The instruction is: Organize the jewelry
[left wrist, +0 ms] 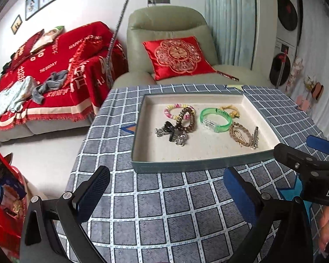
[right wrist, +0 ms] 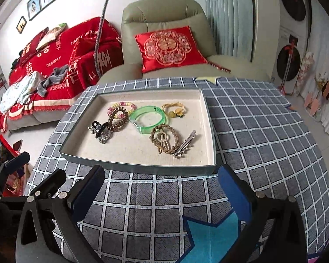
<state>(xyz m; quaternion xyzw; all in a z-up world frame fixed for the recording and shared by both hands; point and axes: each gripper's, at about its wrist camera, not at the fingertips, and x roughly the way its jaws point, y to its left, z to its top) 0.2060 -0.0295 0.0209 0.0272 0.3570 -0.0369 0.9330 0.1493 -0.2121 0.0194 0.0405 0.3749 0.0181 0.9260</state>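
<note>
A shallow grey tray (left wrist: 177,166) (right wrist: 142,168) with a cream lining lies on the checked tablecloth. Inside it rest a green bangle (left wrist: 216,118) (right wrist: 148,118), a pink-yellow bead bracelet (left wrist: 175,108) (right wrist: 120,105), a brown coil hair tie (left wrist: 187,119) (right wrist: 118,118), a black claw clip (left wrist: 170,129) (right wrist: 99,129), a braided brown ring (left wrist: 240,133) (right wrist: 164,139), a silver hair clip (left wrist: 255,137) (right wrist: 185,144) and a yellow cord tie (left wrist: 230,110) (right wrist: 174,109). My left gripper (left wrist: 166,186) and right gripper (right wrist: 162,188) both hover open and empty, just short of the tray's near edge.
The right gripper's body (left wrist: 307,164) shows at the left wrist view's right side, the left one's (right wrist: 15,175) at the other view's left edge. Beyond the table (right wrist: 263,131) stand a green armchair (left wrist: 171,28) with a red cushion (left wrist: 177,57) and a red-covered sofa (left wrist: 54,65). A blue star patch (right wrist: 210,239) lies under my right gripper.
</note>
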